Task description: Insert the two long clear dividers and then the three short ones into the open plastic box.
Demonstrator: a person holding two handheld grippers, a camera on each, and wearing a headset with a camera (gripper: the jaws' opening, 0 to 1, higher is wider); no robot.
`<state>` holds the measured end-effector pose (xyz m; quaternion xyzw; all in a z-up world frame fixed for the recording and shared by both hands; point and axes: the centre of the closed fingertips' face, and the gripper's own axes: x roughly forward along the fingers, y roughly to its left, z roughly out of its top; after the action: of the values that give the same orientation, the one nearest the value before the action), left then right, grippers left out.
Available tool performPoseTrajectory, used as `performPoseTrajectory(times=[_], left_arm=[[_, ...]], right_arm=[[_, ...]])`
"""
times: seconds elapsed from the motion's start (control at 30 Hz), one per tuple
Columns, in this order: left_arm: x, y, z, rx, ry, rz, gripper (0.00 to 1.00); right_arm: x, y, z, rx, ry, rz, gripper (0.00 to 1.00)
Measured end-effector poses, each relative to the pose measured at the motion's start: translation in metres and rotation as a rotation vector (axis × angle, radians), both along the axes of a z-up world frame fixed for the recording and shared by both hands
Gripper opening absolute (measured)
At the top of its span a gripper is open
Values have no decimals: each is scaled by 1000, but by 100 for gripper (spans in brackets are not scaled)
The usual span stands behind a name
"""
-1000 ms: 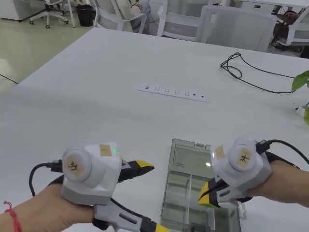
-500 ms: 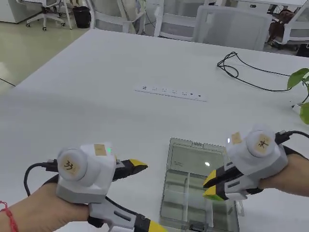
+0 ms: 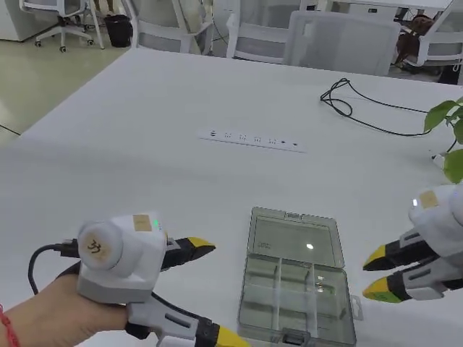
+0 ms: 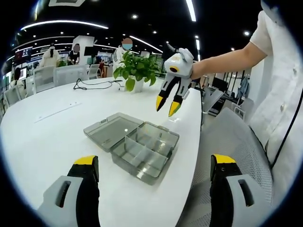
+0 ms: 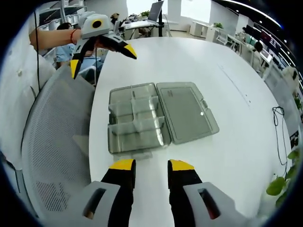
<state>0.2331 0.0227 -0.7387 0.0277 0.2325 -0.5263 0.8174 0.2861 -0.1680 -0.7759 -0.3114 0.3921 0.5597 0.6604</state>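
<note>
The clear grey plastic box [image 3: 296,300] lies on the white table with its lid [image 3: 296,242] folded flat on the far side. Clear dividers [image 3: 279,289] stand inside and split it into several compartments [image 5: 135,123]. A small clear piece [image 5: 133,154] lies on the table against the box's right side. My left gripper [image 3: 215,293] hovers left of the box, jaws wide open and empty; the box [image 4: 144,151] sits ahead of it [image 4: 154,160]. My right gripper [image 3: 371,275] hangs to the right of the box, narrowly open and holding nothing [image 5: 151,164].
A white power strip [image 3: 253,139] lies across the middle of the table, with a black cable [image 3: 362,105] behind it to the right. Plant leaves [image 3: 448,119] reach in at the right edge. Office chairs [image 3: 340,40] stand beyond the table. A mesh chair [image 5: 52,142] is at the near edge.
My right gripper has drawn back to the right, from over the box to beside it. The left gripper has hardly moved. The head camera has shifted a little.
</note>
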Motion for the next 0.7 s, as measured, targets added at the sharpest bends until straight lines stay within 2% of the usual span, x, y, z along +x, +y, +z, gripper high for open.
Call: performPoseTrajectory(times=[0.17,0.37,0.53,0.7], left_arm=[[0,1,0,3,-1,4,100],[1,2,1,3,2,12,100],[0,3,1,8,5,17,100],[0,4,2,15,5,20,100]], right_arm=[[-19,-46,-16,-117,19,41,34],[-30,-89,-34,-214,41,70,40],[-28,-108,-44,-269,35,92,42],[-26,-119,-54,-304,32,117,43]])
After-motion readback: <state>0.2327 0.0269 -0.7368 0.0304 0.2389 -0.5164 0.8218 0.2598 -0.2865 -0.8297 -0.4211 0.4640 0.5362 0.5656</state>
